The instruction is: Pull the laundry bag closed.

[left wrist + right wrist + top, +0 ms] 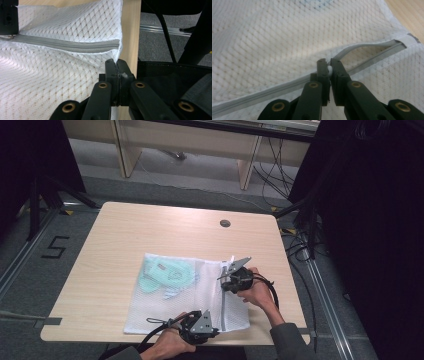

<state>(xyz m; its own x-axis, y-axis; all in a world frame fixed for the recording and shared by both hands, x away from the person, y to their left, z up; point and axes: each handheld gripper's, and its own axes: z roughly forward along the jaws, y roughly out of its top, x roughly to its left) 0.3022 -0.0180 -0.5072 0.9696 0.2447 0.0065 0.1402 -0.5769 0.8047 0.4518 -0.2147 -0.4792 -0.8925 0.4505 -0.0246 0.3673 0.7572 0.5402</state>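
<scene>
Item: mesh laundry bag (175,300), lower centre, on bench (125,230). Left gripper (116,65) jaws clamped bag corner; right gripper (329,65) jaws pinched white zipper pull (330,69). Step: zipping, likely. Next: steady pull along zipper (67,45).

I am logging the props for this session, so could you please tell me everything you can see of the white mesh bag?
The mesh bag is white, fine netting, lying flat near the front edge of the wooden table. A grey zipper runs front to back near its right side; its far end gapes open. Pale green items show through the mesh at the left. The left tool is shut on the bag's near corner, and the right tool is shut on a small white piece at the zipper.
</scene>
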